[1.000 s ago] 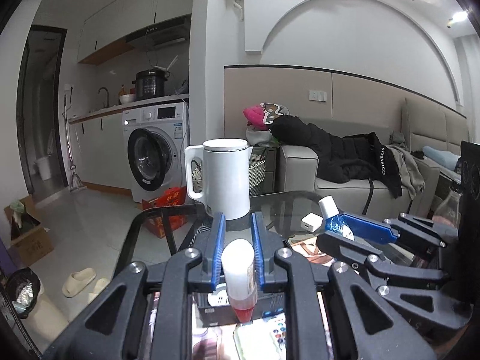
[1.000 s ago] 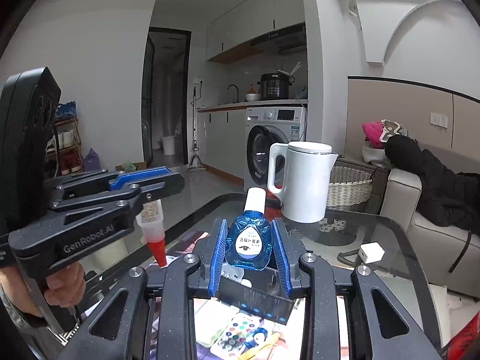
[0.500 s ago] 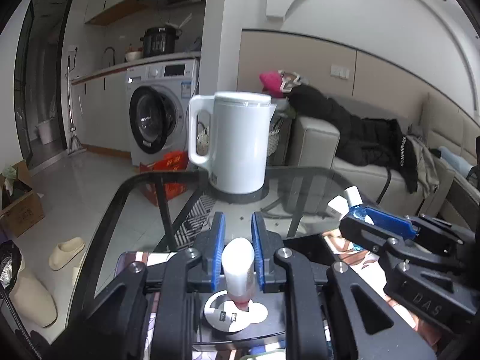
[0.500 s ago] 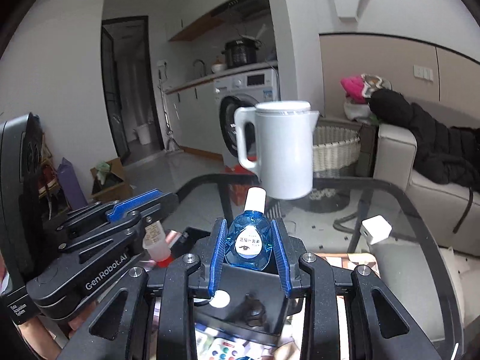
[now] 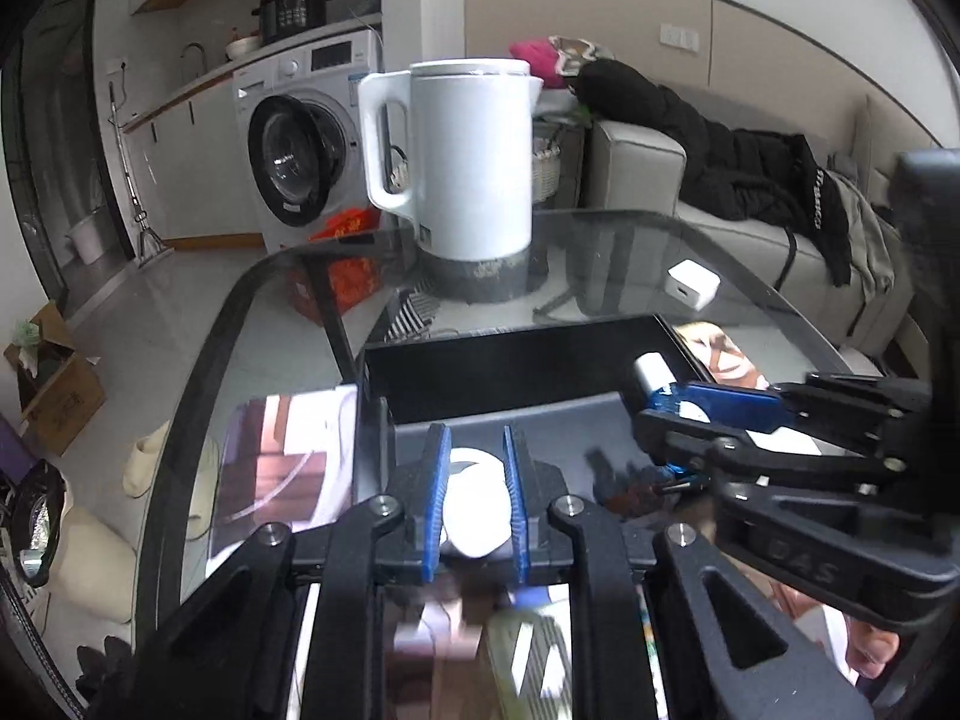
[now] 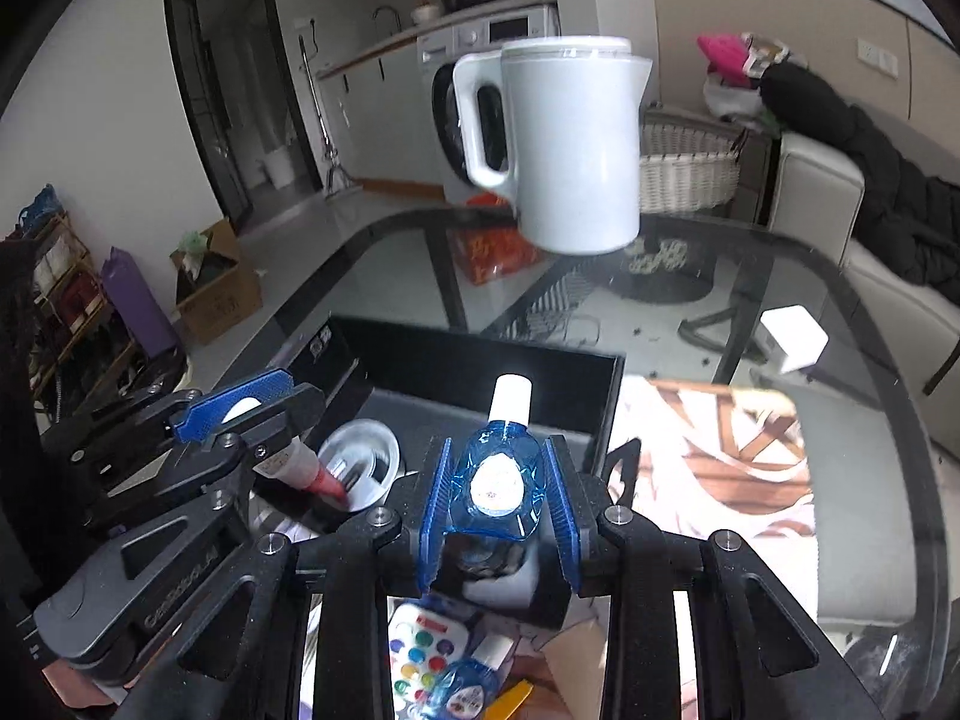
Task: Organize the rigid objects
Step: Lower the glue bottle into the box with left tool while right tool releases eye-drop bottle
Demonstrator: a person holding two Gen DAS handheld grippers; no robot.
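Only readable bit: "DAS" embossed on the black frame of the right gripper (image 5: 708, 420), in the left wrist view. Bottle labels and jacket lettering are too blurry.

Black jaws, blue pads (image 6: 433, 504), silver screws (image 6: 376, 517)

- The table (image 6: 780, 276) top is clear glass, glossy and reflective, with a dark rim.
- The kettle (image 5: 474, 162) looks like smooth white plastic with a slight sheen, on a grey base.
- The box (image 6: 480, 372) has matt black walls, seemingly card or plastic.
- The eye-drop bottle (image 6: 501, 468) is translucent blue glossy plastic with a white cap.
- The small tube (image 6: 288, 468) is pale plastic with a red tip.
- Both grippers, left (image 5: 477, 504) and right (image 6: 498, 498), are matt black plastic with blue ribbed pads and bright metal screws.
- The basket (image 6: 684, 174) is woven wicker.
- The charger (image 5: 691, 283) is smooth white plastic.
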